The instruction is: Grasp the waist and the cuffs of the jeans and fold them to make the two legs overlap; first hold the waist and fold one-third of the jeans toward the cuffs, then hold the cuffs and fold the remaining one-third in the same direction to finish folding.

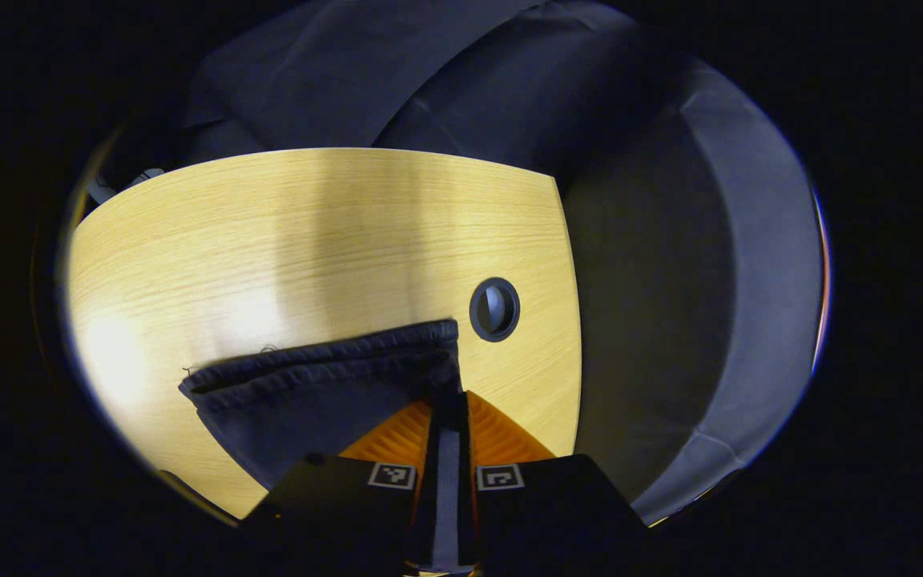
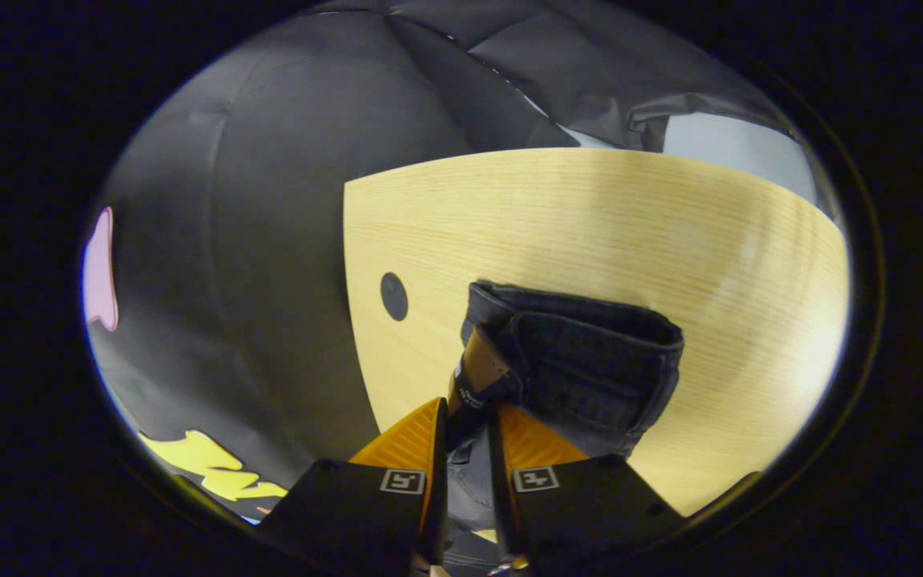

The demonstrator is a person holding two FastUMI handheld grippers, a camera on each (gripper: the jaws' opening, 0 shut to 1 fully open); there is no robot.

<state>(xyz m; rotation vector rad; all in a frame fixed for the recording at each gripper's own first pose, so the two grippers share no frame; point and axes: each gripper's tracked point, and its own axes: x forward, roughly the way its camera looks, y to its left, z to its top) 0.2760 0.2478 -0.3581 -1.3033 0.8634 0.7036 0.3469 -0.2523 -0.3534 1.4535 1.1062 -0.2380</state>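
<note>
Jeans (image 1: 325, 377) pinched in both tools (image 1: 449, 401) (image 2: 468, 417), above pale wooden table (image 1: 269, 240) with grommet hole (image 1: 494, 309), dark booth cloth (image 2: 269, 200) behind.

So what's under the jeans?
The wooden table lies under the jeans; their cuff end rests on it. In the right gripper view the waist end hangs above that table. Whatever lies beneath the cloth itself is covered.

The left gripper (image 1: 449, 417) has two wedge-shaped fingers with ribbed inner faces, tapering to narrow tips. Behind them sit two flat black blocks, each bearing a small square black-and-white marker near its inner edge. The right gripper (image 2: 467, 421) is built the same: ribbed wedge fingers, black angular blocks behind, and one square marker on each block beside the central slot.
</note>
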